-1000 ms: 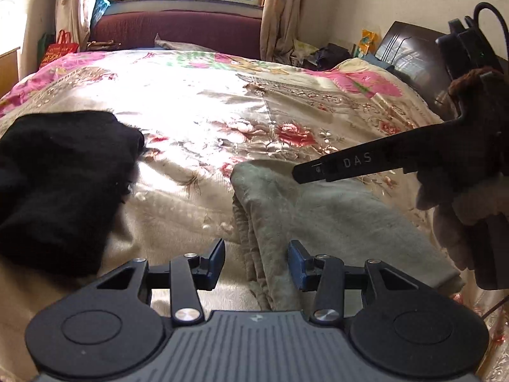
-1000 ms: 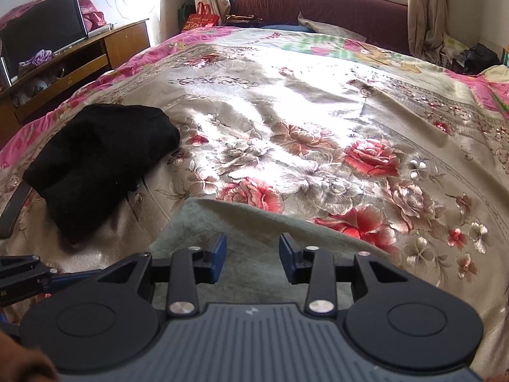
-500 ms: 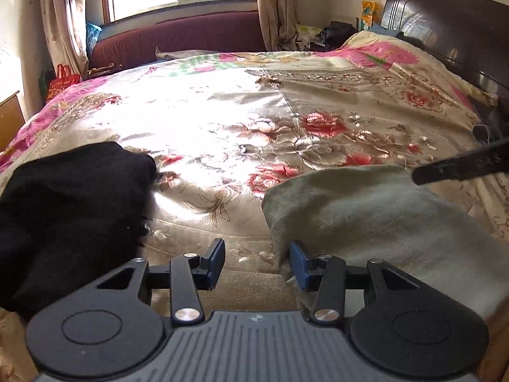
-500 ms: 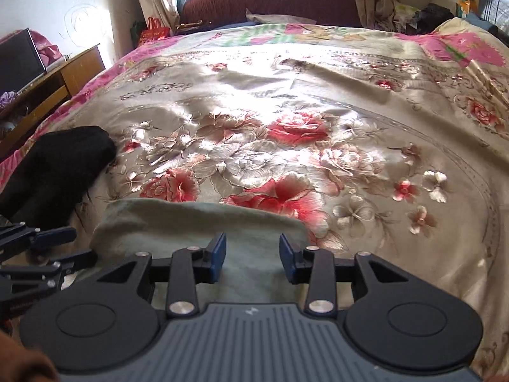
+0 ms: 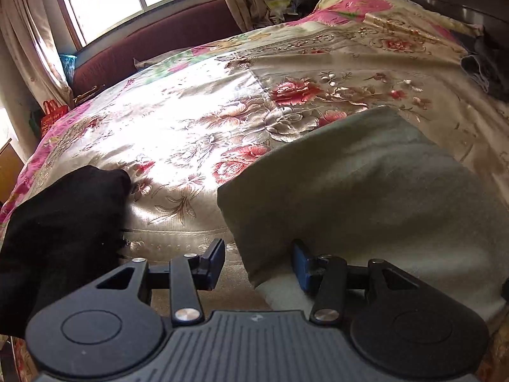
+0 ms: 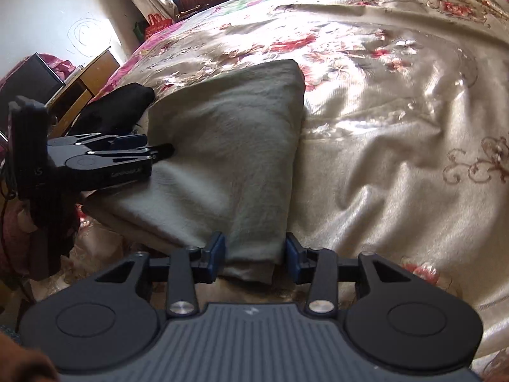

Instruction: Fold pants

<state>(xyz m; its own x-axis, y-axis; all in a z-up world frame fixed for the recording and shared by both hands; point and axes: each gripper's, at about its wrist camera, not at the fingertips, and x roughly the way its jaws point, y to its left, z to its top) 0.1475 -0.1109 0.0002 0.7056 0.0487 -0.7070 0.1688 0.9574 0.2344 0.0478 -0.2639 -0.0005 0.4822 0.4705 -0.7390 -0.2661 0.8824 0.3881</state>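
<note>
Grey-green folded pants [image 5: 366, 191] lie on the floral bedspread, also seen in the right wrist view [image 6: 229, 146]. My left gripper [image 5: 257, 262] is open, its fingers astride the pants' near left corner. It also shows from the side in the right wrist view [image 6: 159, 152], at the pants' left edge. My right gripper [image 6: 256, 256] is open, with the pants' near right corner between its fingers. The fabric is not pinched.
A black garment [image 5: 60, 222] lies left of the pants, also in the right wrist view [image 6: 117, 105]. The floral bedspread [image 5: 197, 117] stretches ahead. A dark headboard [image 5: 483, 16] stands right. A wooden cabinet [image 6: 82, 86] stands beside the bed.
Both grippers have pulled back and dropped toward the pants' near edge, each now straddling a corner. The views have tilted. The pants lie as before.
</note>
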